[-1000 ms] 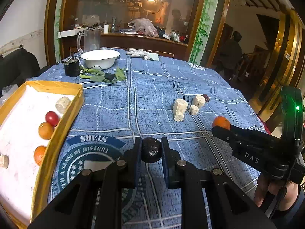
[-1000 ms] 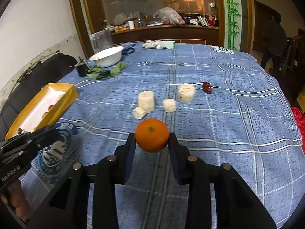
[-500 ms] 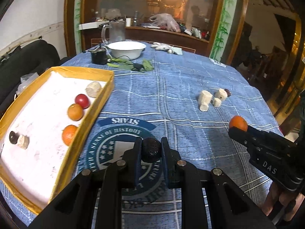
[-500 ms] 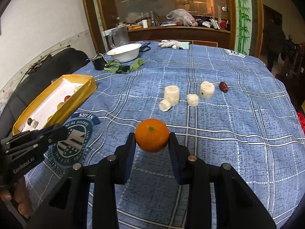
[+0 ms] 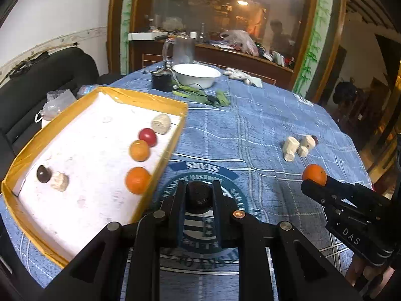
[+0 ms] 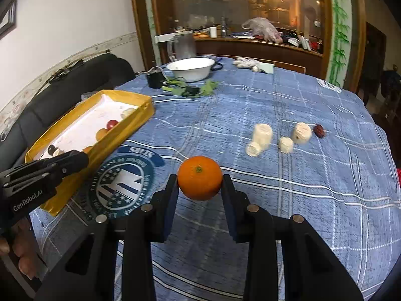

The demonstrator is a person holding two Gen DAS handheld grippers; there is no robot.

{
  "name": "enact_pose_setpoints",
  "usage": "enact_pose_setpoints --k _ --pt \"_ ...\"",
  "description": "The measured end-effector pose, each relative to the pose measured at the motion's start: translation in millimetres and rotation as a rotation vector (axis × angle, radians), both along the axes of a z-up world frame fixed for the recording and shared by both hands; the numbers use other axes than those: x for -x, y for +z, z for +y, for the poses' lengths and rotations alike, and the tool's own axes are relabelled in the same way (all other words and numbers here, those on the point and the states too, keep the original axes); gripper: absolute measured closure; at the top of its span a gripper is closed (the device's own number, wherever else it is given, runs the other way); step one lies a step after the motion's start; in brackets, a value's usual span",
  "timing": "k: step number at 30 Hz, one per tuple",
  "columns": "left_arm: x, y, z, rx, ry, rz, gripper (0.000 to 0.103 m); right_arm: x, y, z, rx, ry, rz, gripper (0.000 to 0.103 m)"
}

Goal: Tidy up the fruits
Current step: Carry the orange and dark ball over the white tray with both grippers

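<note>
Left black two-finger gripper (image 5: 199, 195) clamped on a small dark round fruit (image 5: 198, 195), held above the blue plaid tablecloth (image 5: 245, 130) over its round printed emblem (image 6: 120, 183). Right black two-finger gripper (image 6: 199, 179) clamped on a round orange tangerine (image 6: 199, 177), also lifted off the cloth; in the left wrist view it sits to the right of the left gripper, well apart. Shallow yellow-rimmed tray with white bottom (image 5: 37, 138) just left of the left gripper, its near rim close to the fingers. Inside the tray: an orange fruit (image 5: 137, 180) nearest the left gripper, beyond it a yellow-orange fruit (image 5: 139, 150), a red round fruit (image 5: 147, 137) and a pale cream chunk (image 5: 161, 124); further left a dark round piece (image 5: 44, 173) touching a small cream piece (image 5: 59, 181). Ahead and right of the right gripper, loose on the cloth: four cream cylindrical chunks (image 6: 262, 135) in a group, with a dark red date (image 6: 319, 130) just beside the rightmost one. Far ahead: white enamel basin (image 6: 191, 69), green leaves (image 6: 190, 89), small black cup (image 6: 155, 79), glass mug (image 6: 183, 46), white gloves (image 6: 248, 62).
</note>
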State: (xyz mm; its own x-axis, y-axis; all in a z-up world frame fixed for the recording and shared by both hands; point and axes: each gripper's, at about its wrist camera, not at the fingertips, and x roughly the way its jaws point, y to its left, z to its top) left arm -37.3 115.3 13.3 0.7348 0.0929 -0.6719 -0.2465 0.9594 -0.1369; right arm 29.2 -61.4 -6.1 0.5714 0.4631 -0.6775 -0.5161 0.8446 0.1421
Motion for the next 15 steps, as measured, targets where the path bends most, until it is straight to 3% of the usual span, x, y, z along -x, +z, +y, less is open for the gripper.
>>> enact_pose_setpoints --k 15 --pt "16.4 7.4 74.3 -0.017 0.201 -0.003 0.085 6.7 13.7 60.6 -0.006 0.124 -0.025 0.066"
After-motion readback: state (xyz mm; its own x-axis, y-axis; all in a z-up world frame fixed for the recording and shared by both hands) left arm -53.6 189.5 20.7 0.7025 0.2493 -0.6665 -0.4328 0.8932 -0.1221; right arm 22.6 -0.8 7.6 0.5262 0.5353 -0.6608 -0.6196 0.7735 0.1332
